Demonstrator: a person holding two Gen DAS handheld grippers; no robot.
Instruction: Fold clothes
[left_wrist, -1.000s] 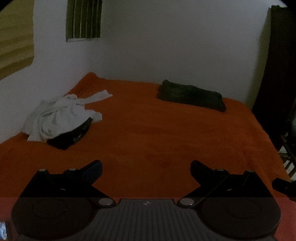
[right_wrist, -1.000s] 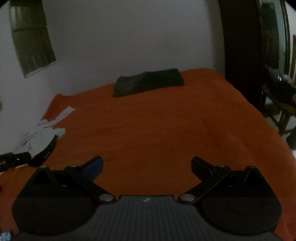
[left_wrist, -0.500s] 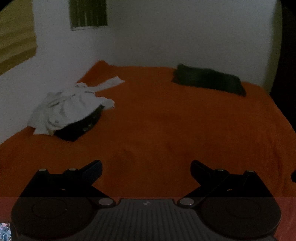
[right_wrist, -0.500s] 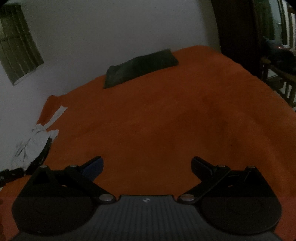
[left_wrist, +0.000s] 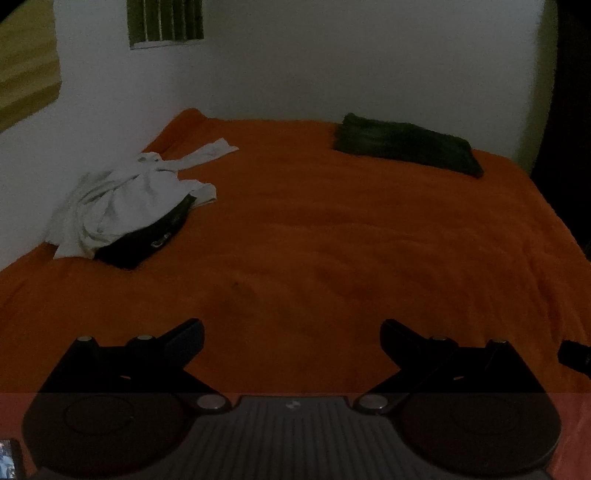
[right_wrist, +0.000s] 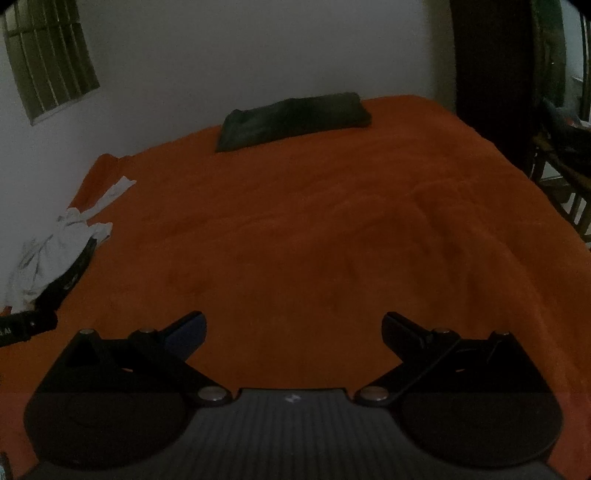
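Hovering over the near part of the orange bed (left_wrist: 332, 236), we held both jaws spread wide with nothing between them. The crumpled white garment (left_wrist: 122, 206) lay heaped on a black garment (left_wrist: 147, 240) along the bed's left edge, ahead-left of the left gripper (left_wrist: 291, 336) and farther from the right gripper (right_wrist: 293, 328). Its long axis ran toward the far-left corner, one white strip (left_wrist: 210, 151) pointing there. A dark folded bundle (left_wrist: 406, 144) sat by the far edge.

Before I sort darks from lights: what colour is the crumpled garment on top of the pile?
White garment, clearest in the left wrist view.
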